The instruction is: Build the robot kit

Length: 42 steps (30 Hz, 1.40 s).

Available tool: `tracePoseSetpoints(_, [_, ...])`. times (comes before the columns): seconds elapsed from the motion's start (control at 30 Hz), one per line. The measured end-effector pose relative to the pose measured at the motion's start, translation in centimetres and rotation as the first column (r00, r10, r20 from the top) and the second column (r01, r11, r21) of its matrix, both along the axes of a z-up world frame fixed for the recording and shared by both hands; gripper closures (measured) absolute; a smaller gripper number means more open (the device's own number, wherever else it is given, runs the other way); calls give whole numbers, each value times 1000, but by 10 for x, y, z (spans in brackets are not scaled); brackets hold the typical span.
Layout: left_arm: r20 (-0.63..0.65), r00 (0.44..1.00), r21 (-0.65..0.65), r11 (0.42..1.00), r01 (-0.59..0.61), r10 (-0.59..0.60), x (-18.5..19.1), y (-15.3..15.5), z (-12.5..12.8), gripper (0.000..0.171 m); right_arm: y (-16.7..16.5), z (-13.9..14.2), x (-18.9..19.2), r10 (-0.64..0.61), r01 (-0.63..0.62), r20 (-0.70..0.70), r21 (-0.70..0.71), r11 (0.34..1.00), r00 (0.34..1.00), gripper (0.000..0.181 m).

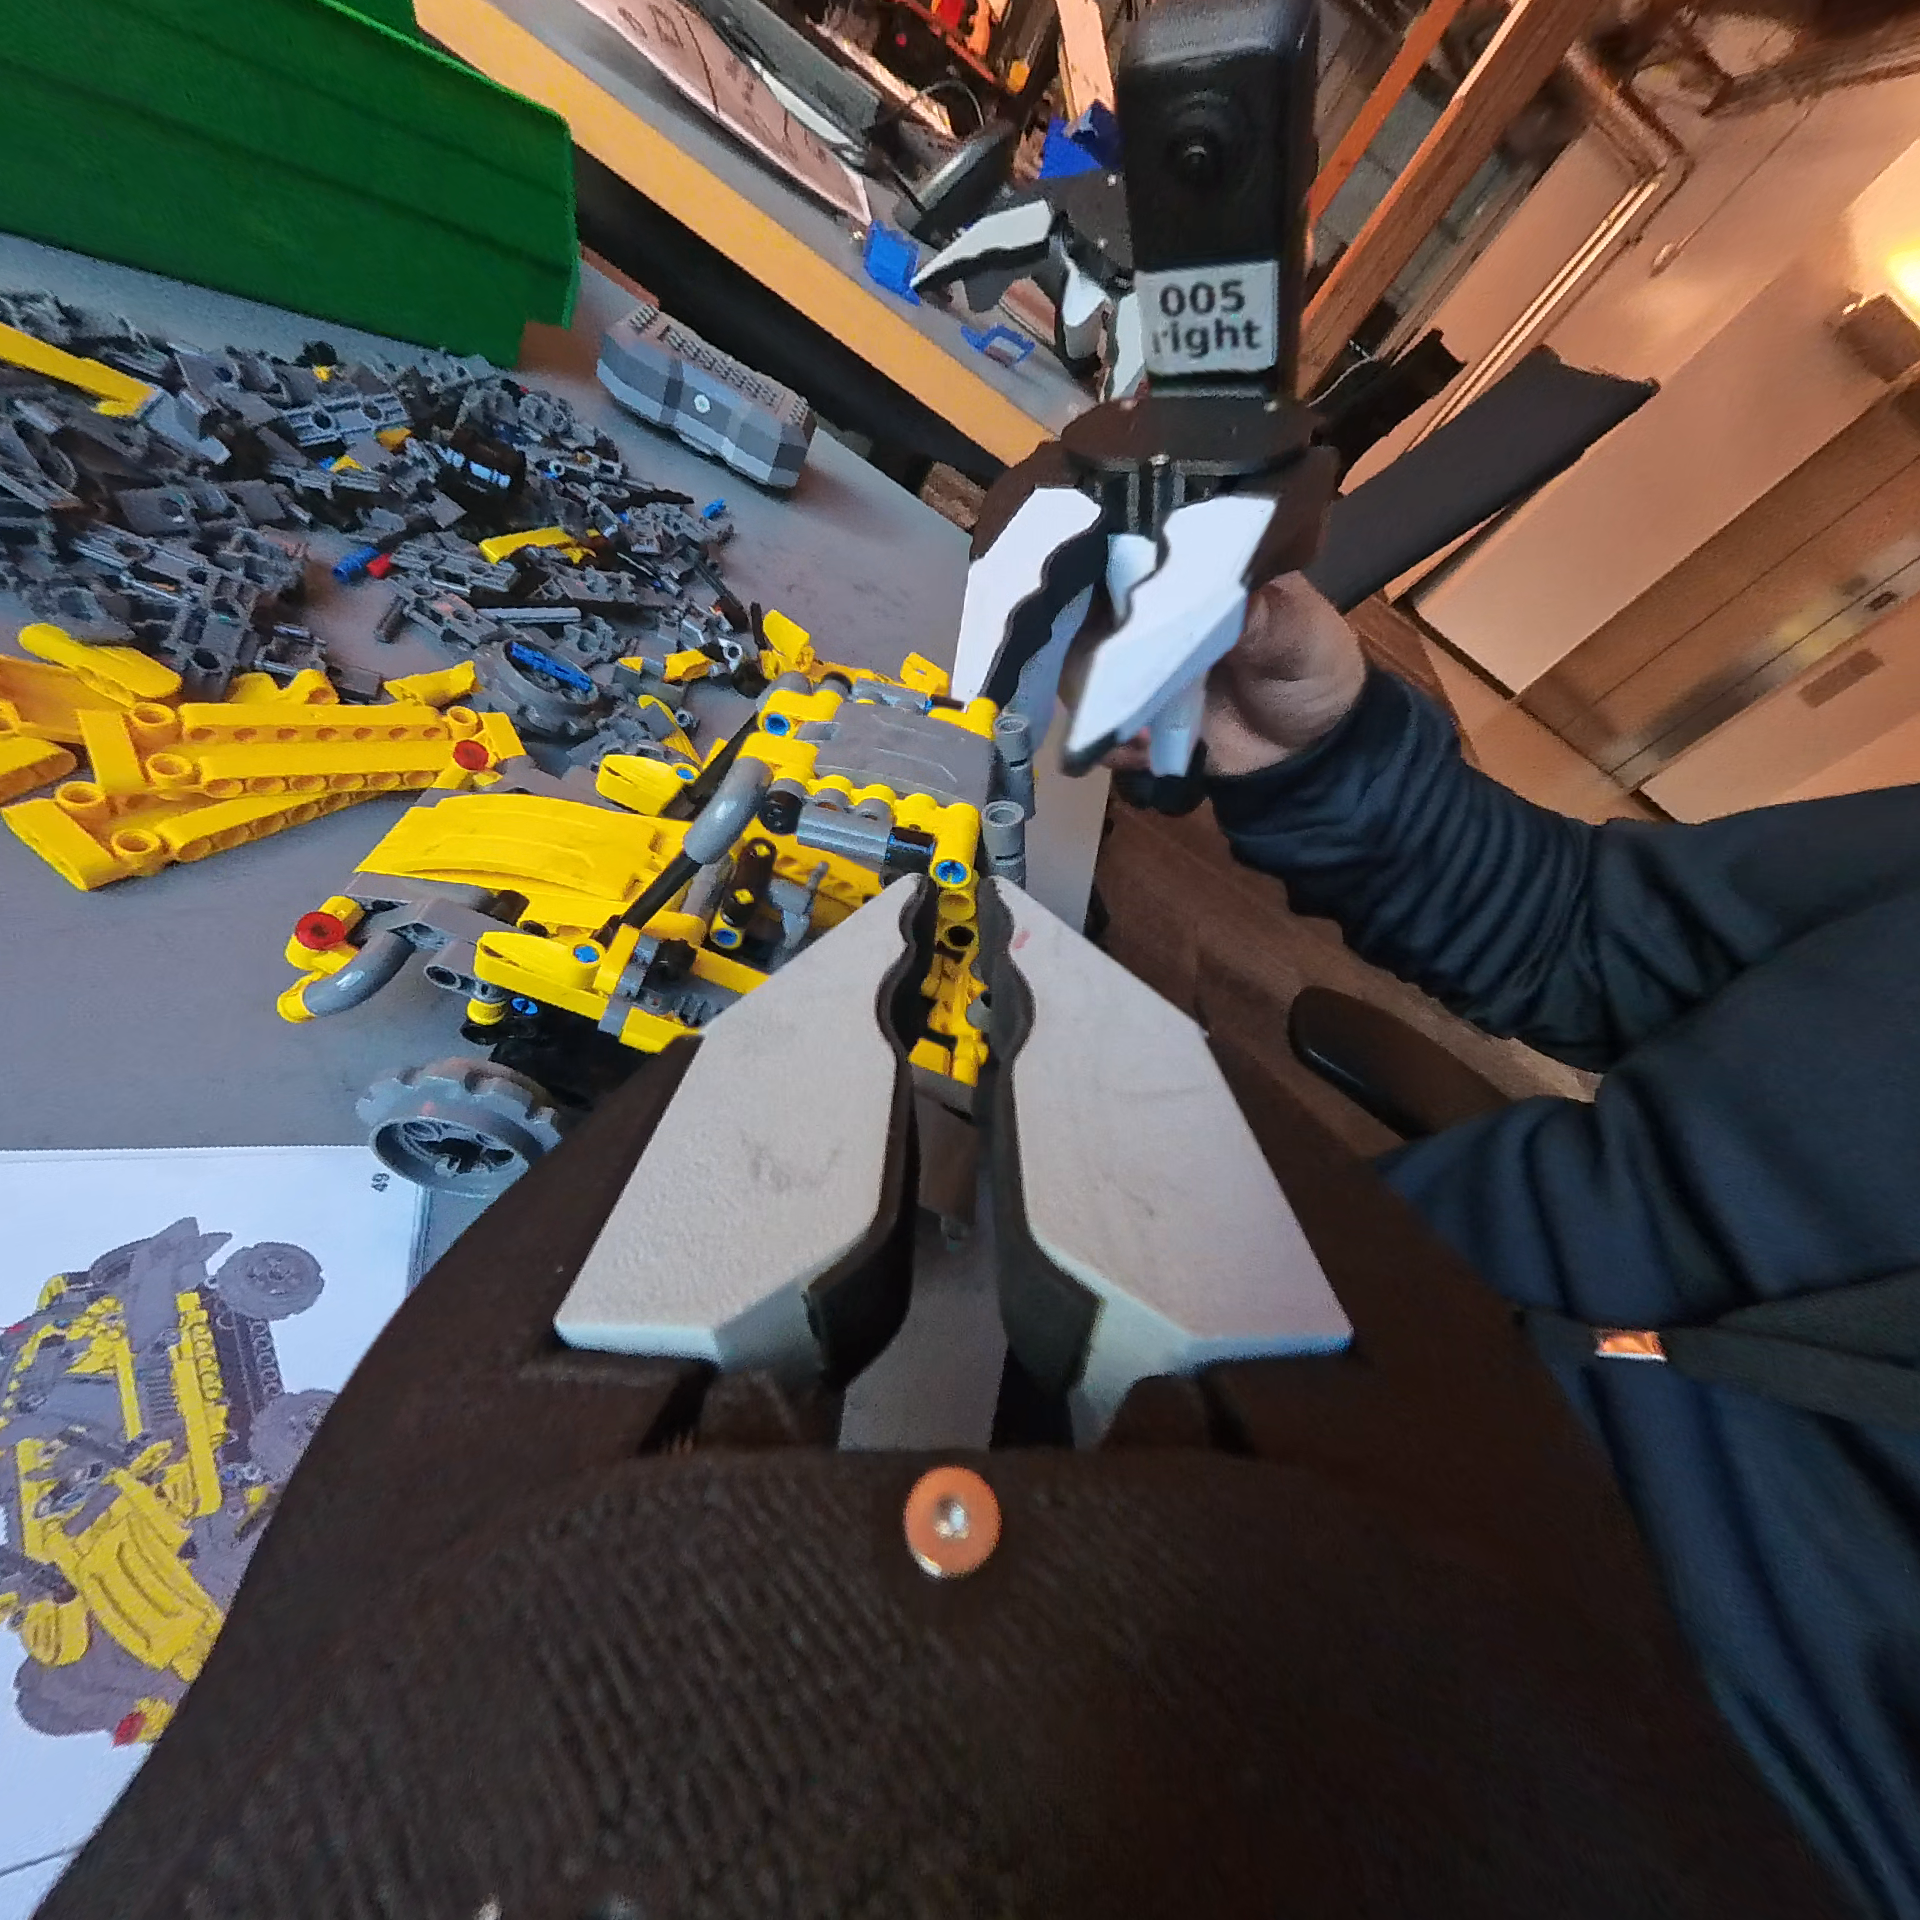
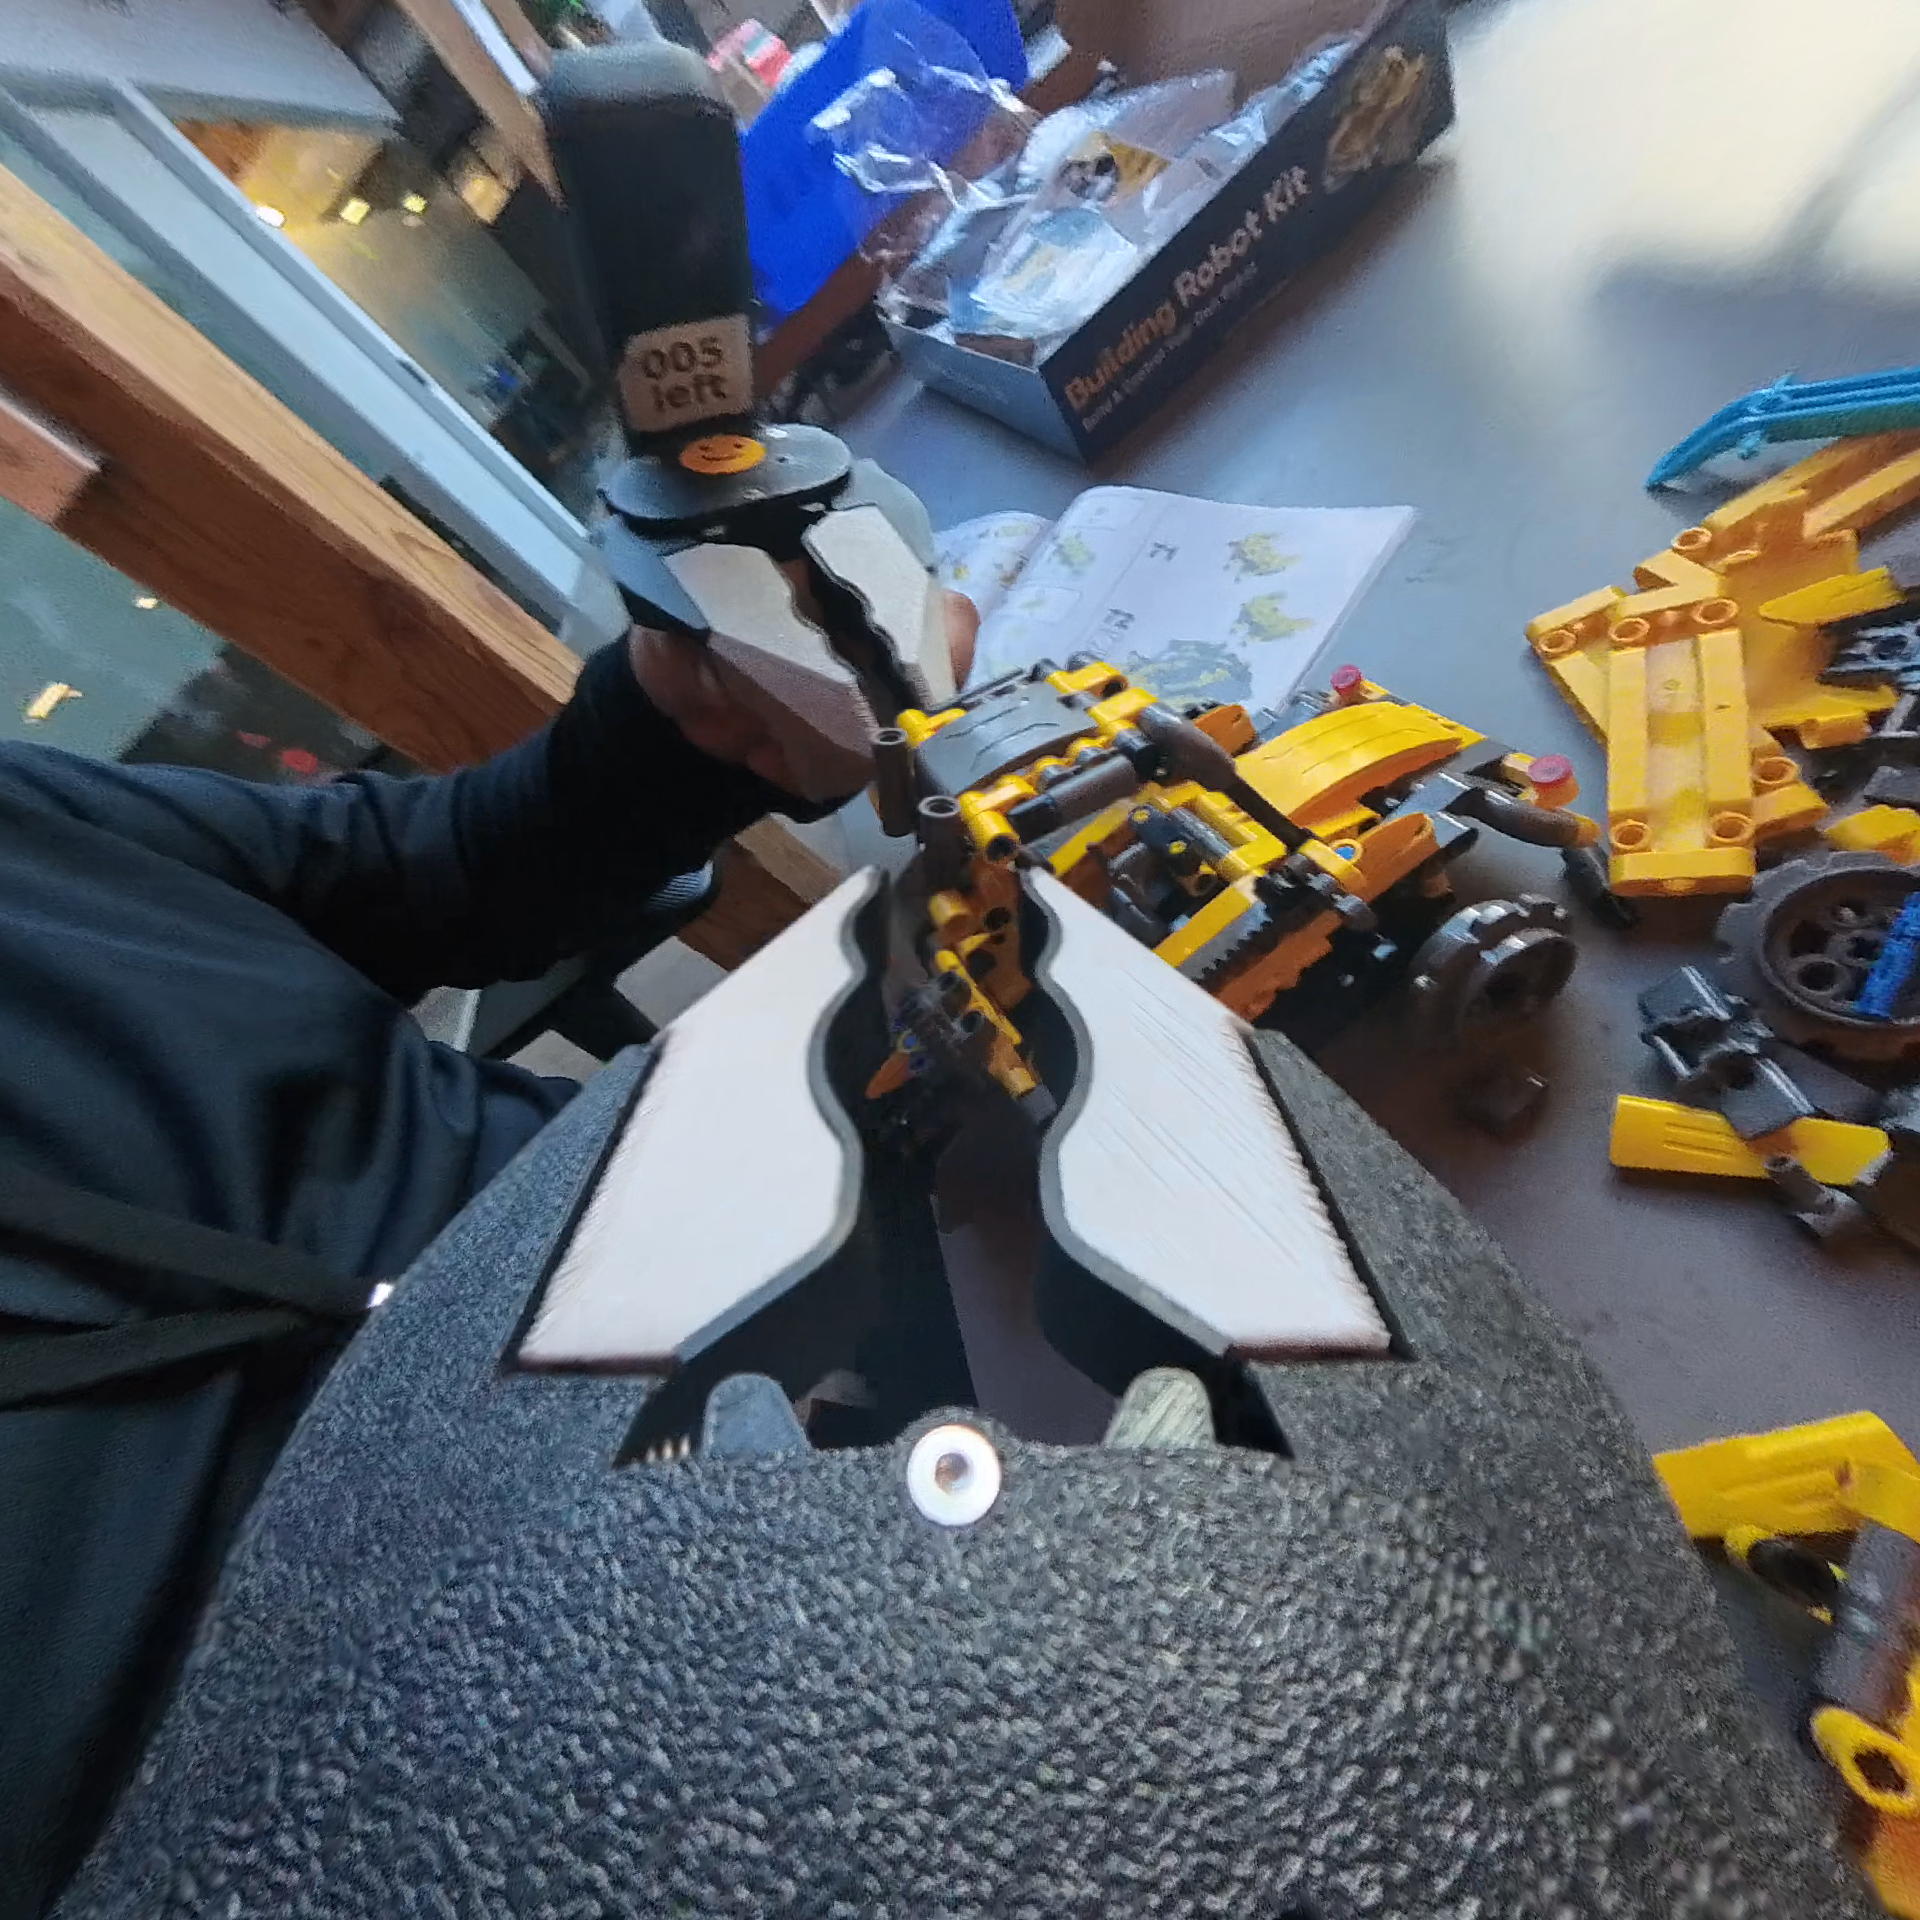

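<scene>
At the near edge of the grey table (image 1: 156, 987), a half-built yellow and grey brick vehicle (image 1: 665, 883) stood with both grippers working at the same end of it. The left gripper (image 1: 951, 894) had its fingers closed in on a yellow beam frame at the vehicle's rear, pinching it between the wavy inner edges — a grip that looked meant to steady the model. The right gripper (image 2: 956, 894) came at that end from the opposite side, its fingers set a little apart around the studded yellow and black frame; whether they were actually pressing it could not be told from either view. Seen from the left wrist camera, the right gripper (image 1: 1023, 665) hung above the table edge, its tips just beside the model's grey top panel. The vehicle itself showed curved yellow panels, grey elbow pipes, red and blue pins and one dark cogged wheel (image 1: 457, 1127) at its side. An open instruction booklet (image 1: 187, 1351) lay just beside it, and a heap of loose grey and yellow parts (image 1: 260, 540) spread farther back, with a green crate (image 1: 291, 156) behind.
</scene>
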<state>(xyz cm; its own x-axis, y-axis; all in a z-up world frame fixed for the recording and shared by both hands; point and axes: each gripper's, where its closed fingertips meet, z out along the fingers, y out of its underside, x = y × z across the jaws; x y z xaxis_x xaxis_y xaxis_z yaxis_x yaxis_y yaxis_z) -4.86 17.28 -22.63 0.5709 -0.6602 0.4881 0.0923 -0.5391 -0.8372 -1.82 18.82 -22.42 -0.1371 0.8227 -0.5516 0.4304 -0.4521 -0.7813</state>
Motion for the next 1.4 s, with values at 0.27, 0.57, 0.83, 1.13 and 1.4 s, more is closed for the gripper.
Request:
tracePoseSetpoints(0.27, [-185,982,126,992,-9,32,0,-1,-11,167,1,-24,1,15,-44,104,278,960,994,158])
tracePoseSetpoints(0.57, [-400,916,174,984,37,36,6,-7,-35,167,-4,-48,7,20,-136,253,450,882,967,163])
tracePoseSetpoints(0.83, [-433,901,159,985,65,10,13,-11,-41,167,-6,-54,13,57,-198,316,437,877,947,164])
tracePoseSetpoints(1.13, [-242,969,34,997,66,-56,21,-16,-32,167,-9,-46,22,210,-329,338,349,877,917,149])
tracePoseSetpoints(1.4, [-334,942,100,993,62,-25,20,-13,-35,167,-11,-49,21,193,-334,318,486,807,928,145])
